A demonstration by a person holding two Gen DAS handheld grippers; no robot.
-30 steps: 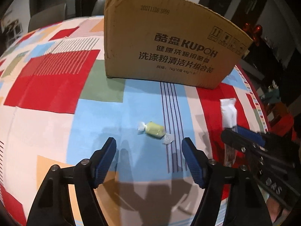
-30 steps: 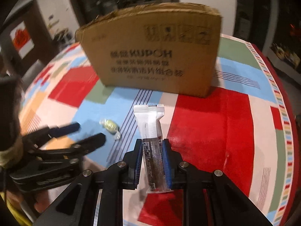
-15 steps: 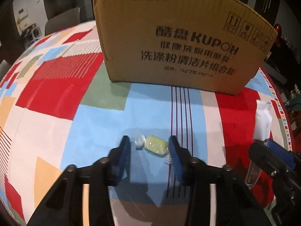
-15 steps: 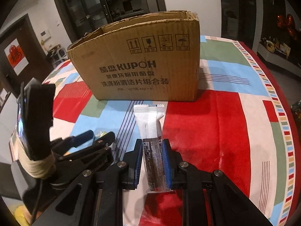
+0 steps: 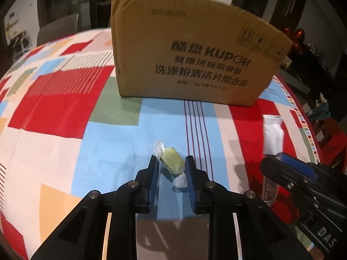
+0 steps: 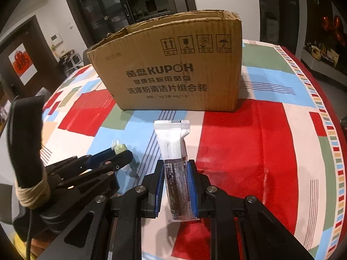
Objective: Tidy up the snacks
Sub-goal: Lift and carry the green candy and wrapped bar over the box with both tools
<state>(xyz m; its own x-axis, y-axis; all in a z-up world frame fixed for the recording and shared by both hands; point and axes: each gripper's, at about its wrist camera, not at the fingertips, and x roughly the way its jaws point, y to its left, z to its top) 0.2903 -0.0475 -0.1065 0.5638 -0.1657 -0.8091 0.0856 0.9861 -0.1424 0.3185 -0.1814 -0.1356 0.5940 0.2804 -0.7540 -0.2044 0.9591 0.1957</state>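
Note:
My left gripper point(image 5: 171, 162) is shut on a green wrapped candy point(image 5: 172, 162) with clear twisted ends, held just above the tablecloth. It also shows in the right wrist view point(image 6: 119, 148) at the tip of the left gripper point(image 6: 121, 153). My right gripper point(image 6: 175, 169) is shut on a white and dark snack bar packet point(image 6: 173, 143), which points forward at the box. The packet shows at the right of the left wrist view point(image 5: 272, 134). An open brown cardboard box point(image 5: 195, 60) point(image 6: 173, 73) stands upright on the table beyond both grippers.
The round table has a colourful patchwork tablecloth point(image 5: 65, 112) point(image 6: 249, 140). Its edge curves away at the right point(image 6: 331, 134). Dark cabinets and a doorway point(image 6: 130, 4) stand behind the box.
My left gripper has moved forward around the candy and closed on it, from wide open a second ago. My right gripper keeps its hold on the packet and has risen a little.

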